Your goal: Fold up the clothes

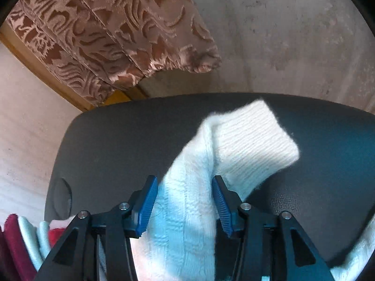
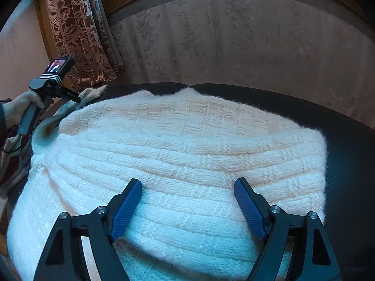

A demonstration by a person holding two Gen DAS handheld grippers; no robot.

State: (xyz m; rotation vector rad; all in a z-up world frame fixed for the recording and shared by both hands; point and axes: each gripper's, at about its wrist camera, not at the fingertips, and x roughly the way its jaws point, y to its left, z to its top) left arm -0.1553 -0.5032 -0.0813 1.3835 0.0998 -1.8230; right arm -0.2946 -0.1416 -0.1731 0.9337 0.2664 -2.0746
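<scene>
Backdrop: patterned brown curtain [image 2: 79, 35] and pale wallpaper behind a dark tabletop [image 2: 346, 154]; I'm looking along both sets of tongs.
Sweater: white knit sweater [image 2: 178, 154] spread flat over most of the tabletop, its textured bands running across my right view, far edge near the back rim.
Sleeve: sleeve [image 1: 248, 138] lies slantwise on the dark surface in my left view, ribbed cuff end pointing away, the rest running back between the blue pads.
Left tongs: left tongs [image 1: 185, 201] parted, pads on either side of the sleeve; whether they pinch it I can't tell, there's a gap at both pads.
Right tongs: right tongs [image 2: 187, 196] spread wide over the body panel, holding nothing.
Hand: the person's hand [image 2: 21, 107] grips the left handle at the sweater's left edge.
Handling: I judge it soft, fluffy, limp and fairly light; it will sag and stretch when lifted, and the fuzzy yarn should grip the ridged pads, not slip.
Where to hold: a doubled edge, cuff, hem or shoulder seam, not a single loose layer of knit.
Stage: body flat with one sleeve out fits a fold under way or a garment being laid out.
Beside it: red and pale fabrics [image 1: 21, 241] bunched at the tabletop's left edge.
</scene>
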